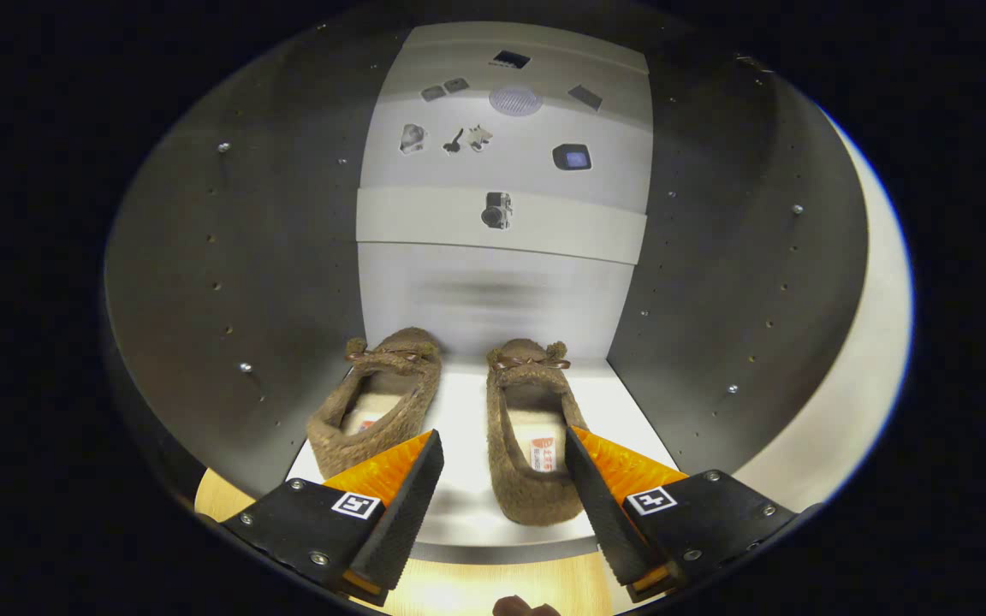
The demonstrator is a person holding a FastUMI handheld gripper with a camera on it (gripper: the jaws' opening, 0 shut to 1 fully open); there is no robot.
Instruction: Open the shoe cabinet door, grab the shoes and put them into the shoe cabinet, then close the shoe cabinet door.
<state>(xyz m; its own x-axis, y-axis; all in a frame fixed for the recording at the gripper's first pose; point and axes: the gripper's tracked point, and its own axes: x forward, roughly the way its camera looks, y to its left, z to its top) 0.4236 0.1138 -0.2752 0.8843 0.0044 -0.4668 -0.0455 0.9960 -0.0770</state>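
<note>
Two brown fuzzy slippers with small bows stand toes-inward on the white floor (463, 402) of the open shoe cabinet. The left slipper (377, 402) is angled, its heel just beyond my left fingertip. The right slipper (527, 436) lies straight, its heel between my fingers and close against the right finger. My gripper (501, 449) is open at the cabinet's front edge, its fingers spread wide and pressing on nothing. The cabinet door (835, 402) stands open on the right.
Dark side walls (236, 282) with rows of peg holes close in the compartment on both sides. A pale shelf (501, 224) crosses the back above the slippers, with small printed pictures on the back panel. Light wood floor (493, 590) lies below the cabinet's front lip.
</note>
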